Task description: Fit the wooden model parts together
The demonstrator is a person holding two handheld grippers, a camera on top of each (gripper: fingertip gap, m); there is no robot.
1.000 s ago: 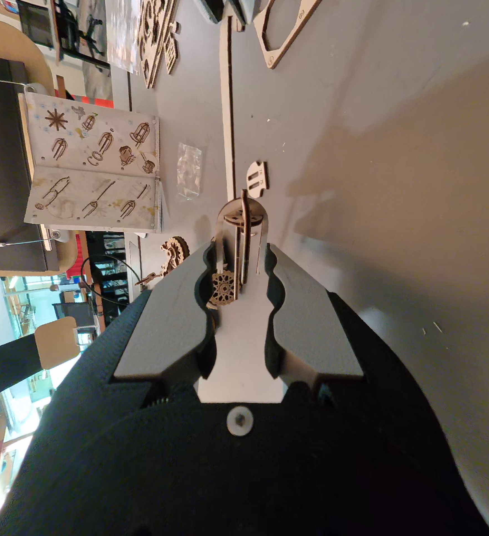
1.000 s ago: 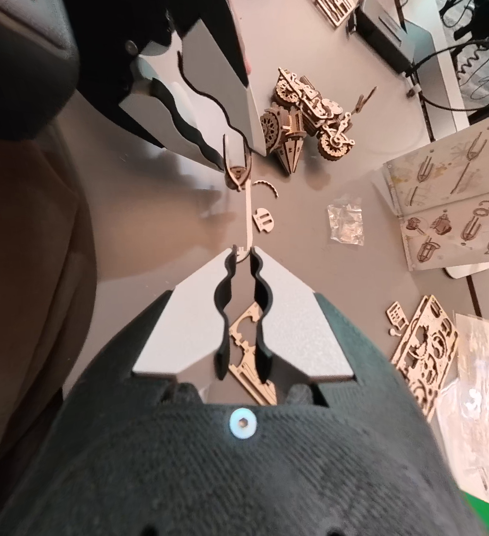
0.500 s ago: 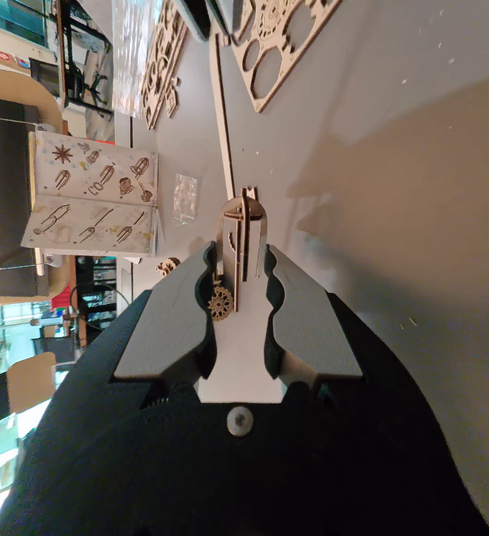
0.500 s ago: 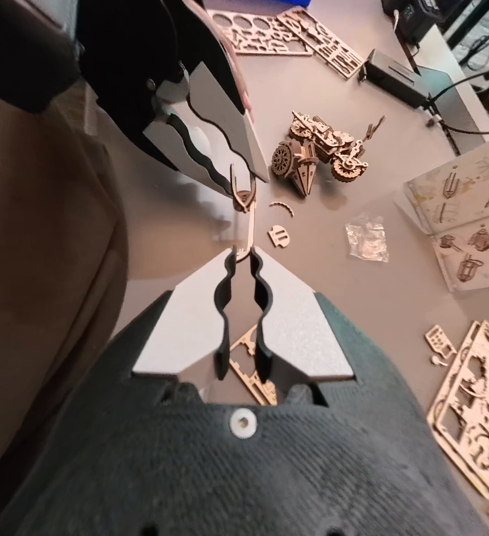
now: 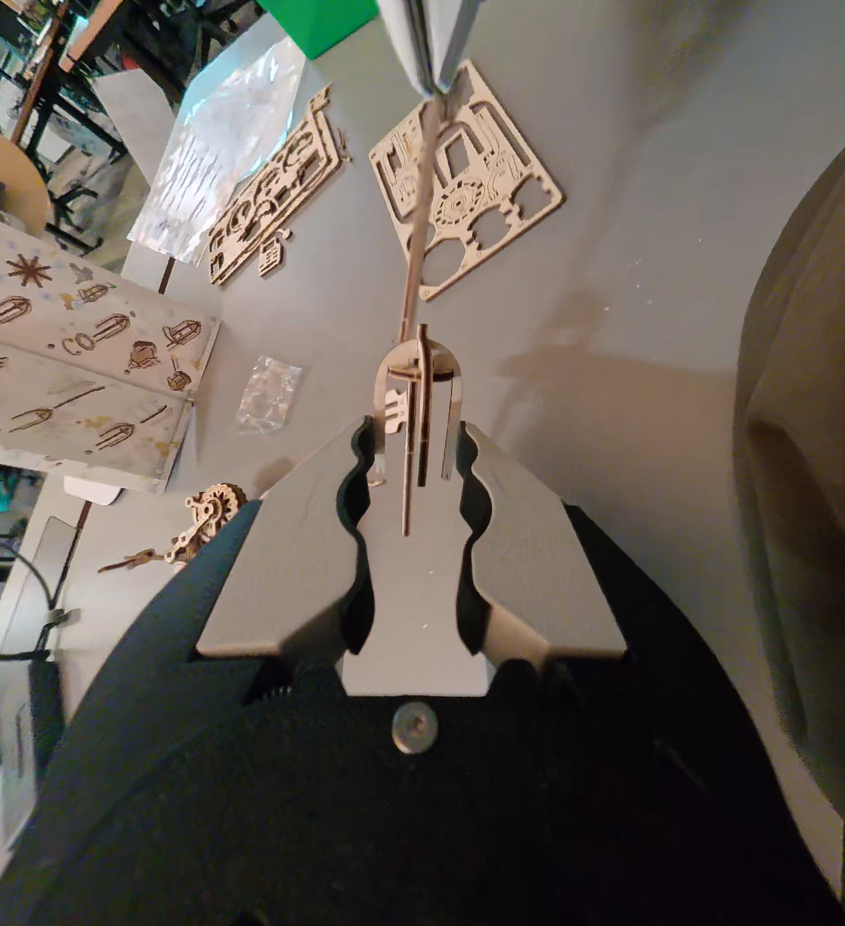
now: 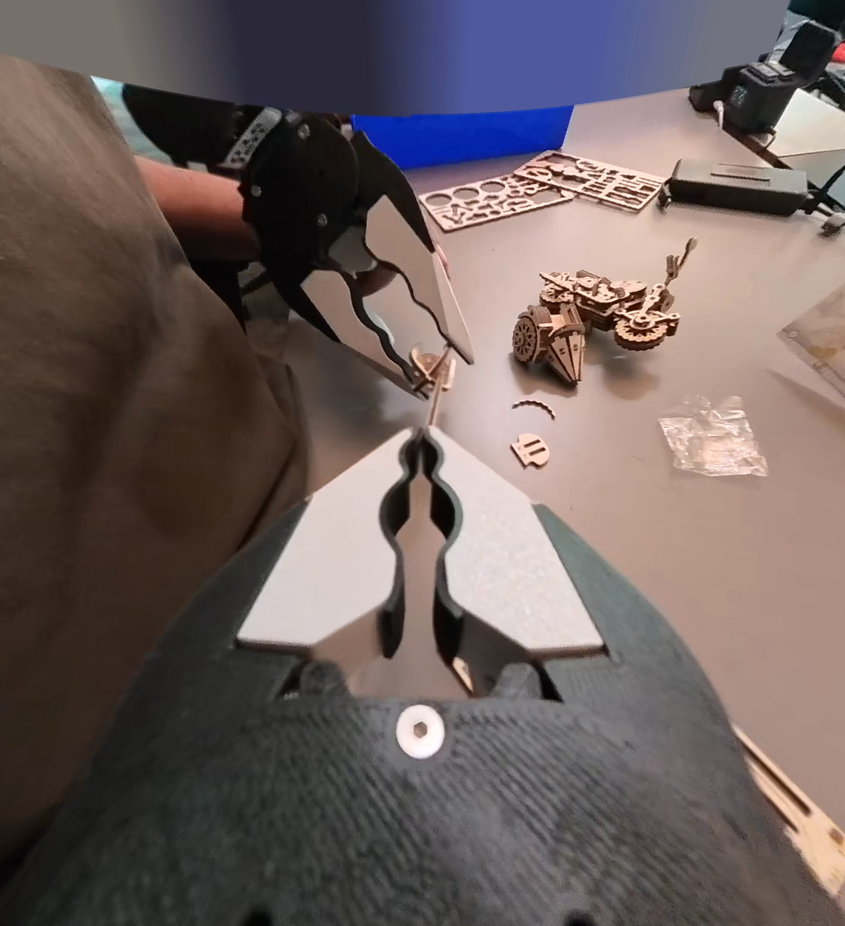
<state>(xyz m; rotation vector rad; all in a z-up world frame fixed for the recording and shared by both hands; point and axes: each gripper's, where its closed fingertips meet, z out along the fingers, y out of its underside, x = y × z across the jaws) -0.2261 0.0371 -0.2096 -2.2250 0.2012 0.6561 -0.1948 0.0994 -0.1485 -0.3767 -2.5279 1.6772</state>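
My left gripper point(image 5: 414, 436) is shut on a small arched wooden assembly point(image 5: 418, 381), with the arch legs between its fingertips. My right gripper point(image 6: 423, 433) is shut on a long thin wooden strip point(image 6: 435, 401). The strip's far end meets the top of the arched assembly point(image 6: 77, 371). In the left wrist view the strip point(image 5: 418, 210) runs from the arch up to the right gripper point(image 5: 430, 75) at the top edge. In the right wrist view the left gripper point(image 6: 438, 373) is just beyond my fingertips.
On the grey table lie a built wooden motorcycle point(image 6: 606, 310), a small slotted piece point(image 6: 530, 448), a curved toothed piece point(image 6: 535, 407), a plastic bag point(image 6: 711, 441), punched part sheets point(image 5: 465, 190), and an instruction booklet point(image 5: 74, 371). A person's brown clothing point(image 6: 85, 351) fills the left.
Both grippers have swung and tilted together, so more of the table shows in both views. The strip has stayed against the arch's top. Both grips are unchanged.
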